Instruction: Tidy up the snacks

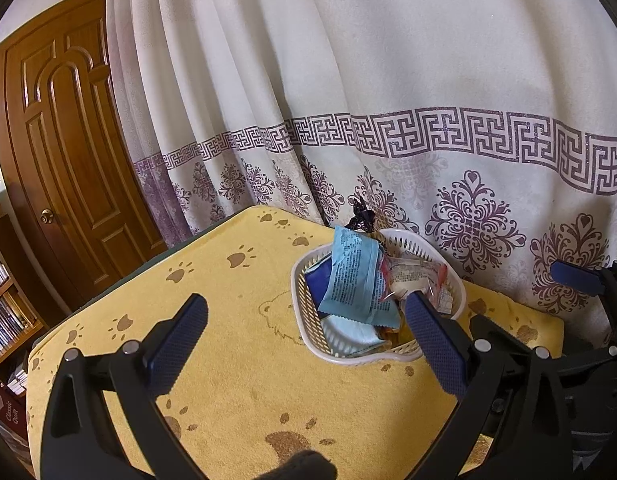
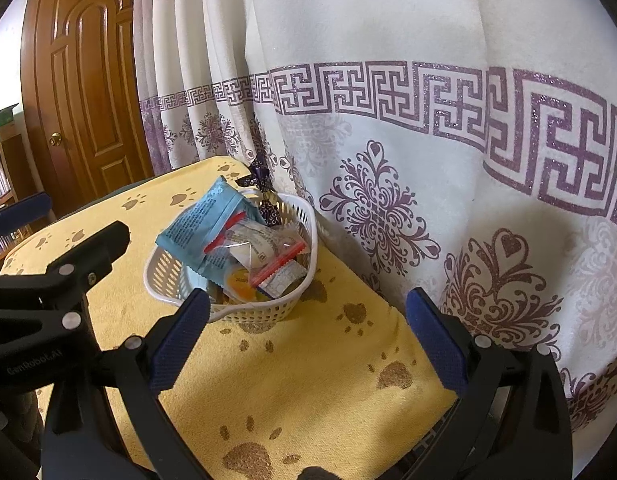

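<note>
Yellow terry cloth printed with brown paw marks [image 1: 236, 364] covers the table in front of us, and it lies bare around our tools. Our left gripper [image 1: 304, 344] is spread wide with nothing between its blue pads; our right gripper [image 2: 308, 344] is likewise spread and empty, hovering short of the white slotted plastic basket [image 2: 164, 276].

We judge the job nearly or fully done: every snack we can see sits in that basket, including the light blue printed packet [image 1: 350, 276], the clear wrapper with red edges [image 2: 268, 248] and a dark purple twisted candy [image 2: 266, 200] at the far rim. No loose snack shows on the cloth.

What lies under the pile is mostly hidden. Beyond hangs a cream curtain with purple key pattern [image 1: 388, 80], and a brown panelled door [image 1: 68, 140] stands to the left.
</note>
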The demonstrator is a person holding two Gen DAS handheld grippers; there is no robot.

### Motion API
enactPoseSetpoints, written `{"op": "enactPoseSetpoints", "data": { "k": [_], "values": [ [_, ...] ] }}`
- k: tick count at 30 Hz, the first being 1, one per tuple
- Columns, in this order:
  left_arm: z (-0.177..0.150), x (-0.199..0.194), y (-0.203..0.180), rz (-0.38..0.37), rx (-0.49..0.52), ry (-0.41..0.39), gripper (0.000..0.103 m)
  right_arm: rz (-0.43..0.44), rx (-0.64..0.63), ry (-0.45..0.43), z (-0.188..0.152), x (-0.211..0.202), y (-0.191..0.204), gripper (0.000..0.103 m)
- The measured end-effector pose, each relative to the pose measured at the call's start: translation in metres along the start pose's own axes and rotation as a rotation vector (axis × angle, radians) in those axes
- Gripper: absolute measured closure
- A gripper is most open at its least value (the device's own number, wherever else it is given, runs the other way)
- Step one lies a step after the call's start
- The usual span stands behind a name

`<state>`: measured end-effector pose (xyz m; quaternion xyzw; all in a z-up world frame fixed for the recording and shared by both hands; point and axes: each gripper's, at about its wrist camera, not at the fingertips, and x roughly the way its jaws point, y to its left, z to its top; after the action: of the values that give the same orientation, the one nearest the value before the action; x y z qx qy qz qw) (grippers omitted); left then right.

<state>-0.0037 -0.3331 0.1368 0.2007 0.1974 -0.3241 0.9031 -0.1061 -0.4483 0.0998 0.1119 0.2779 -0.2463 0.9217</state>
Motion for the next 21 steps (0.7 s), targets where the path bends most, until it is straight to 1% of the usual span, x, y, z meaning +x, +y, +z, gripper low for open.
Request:
{"op": "enactPoseSetpoints", "data": {
  "k": [21],
  "values": [
    [-0.0002, 0.0004, -0.0028, 0.003, 0.016, -0.004, 0.005, 0.003, -0.001, 0.005, -0.0015, -0.0007, 0.0019, 0.003]
  ]
}}
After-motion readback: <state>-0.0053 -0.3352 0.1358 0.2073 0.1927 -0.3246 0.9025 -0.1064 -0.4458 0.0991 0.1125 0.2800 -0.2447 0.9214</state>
